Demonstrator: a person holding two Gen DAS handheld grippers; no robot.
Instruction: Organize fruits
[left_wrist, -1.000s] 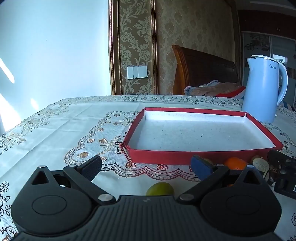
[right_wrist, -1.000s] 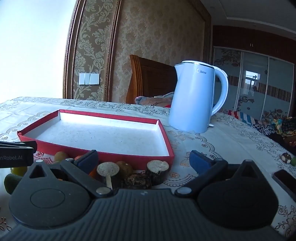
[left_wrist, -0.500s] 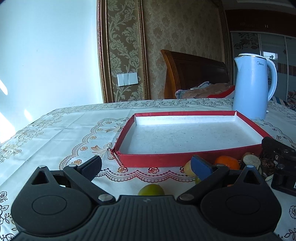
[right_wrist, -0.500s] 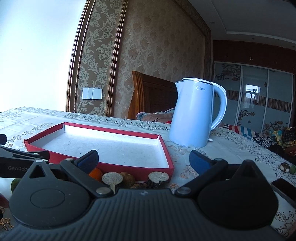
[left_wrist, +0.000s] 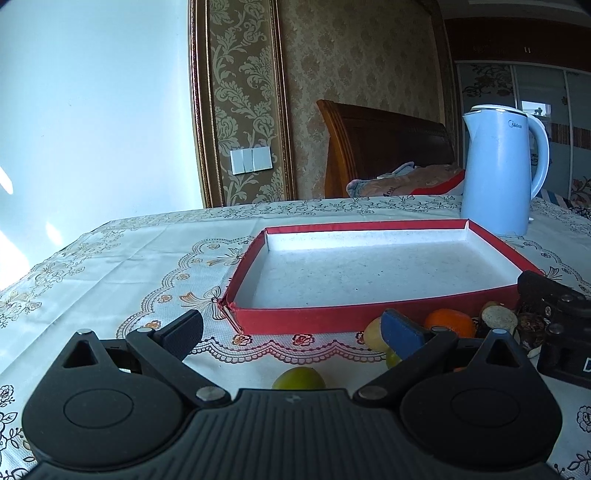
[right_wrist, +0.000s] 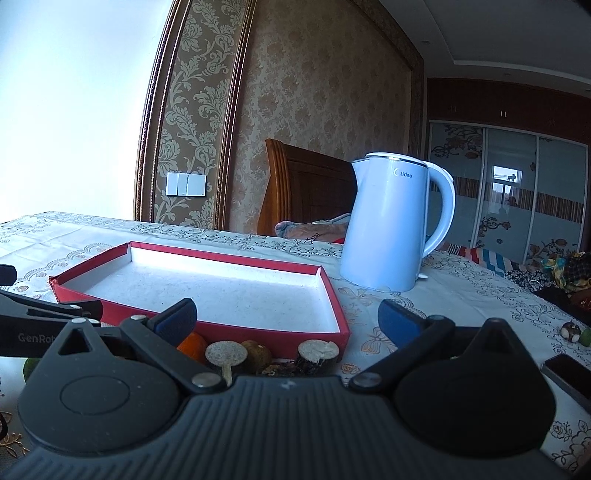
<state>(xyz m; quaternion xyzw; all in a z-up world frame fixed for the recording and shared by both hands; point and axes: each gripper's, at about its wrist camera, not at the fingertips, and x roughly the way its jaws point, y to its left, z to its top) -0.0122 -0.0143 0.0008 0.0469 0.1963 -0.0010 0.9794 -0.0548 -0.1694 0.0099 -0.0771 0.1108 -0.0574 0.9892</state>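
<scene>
Green fruit (left_wrist: 299, 378) lies nearest the left gripper (left_wrist: 291, 330), jaws wide, likely lined up to take it. Right gripper (right_wrist: 288, 319), jaws wide, faces the orange (right_wrist: 192, 343). Beyond, the red tray (left_wrist: 306, 317) waits bare; farther back stands a kettle (left_wrist: 498, 173).

Damask wall (right_wrist: 325, 92) — wood headboard (left_wrist: 384, 147)

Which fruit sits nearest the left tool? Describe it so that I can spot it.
Find the red tray on the tablecloth, in front of the pale blue kettle. A green round fruit lies on the cloth before the tray's near wall, just ahead of the left tool. It lies alone, left of the yellowish fruit and orange.
</scene>
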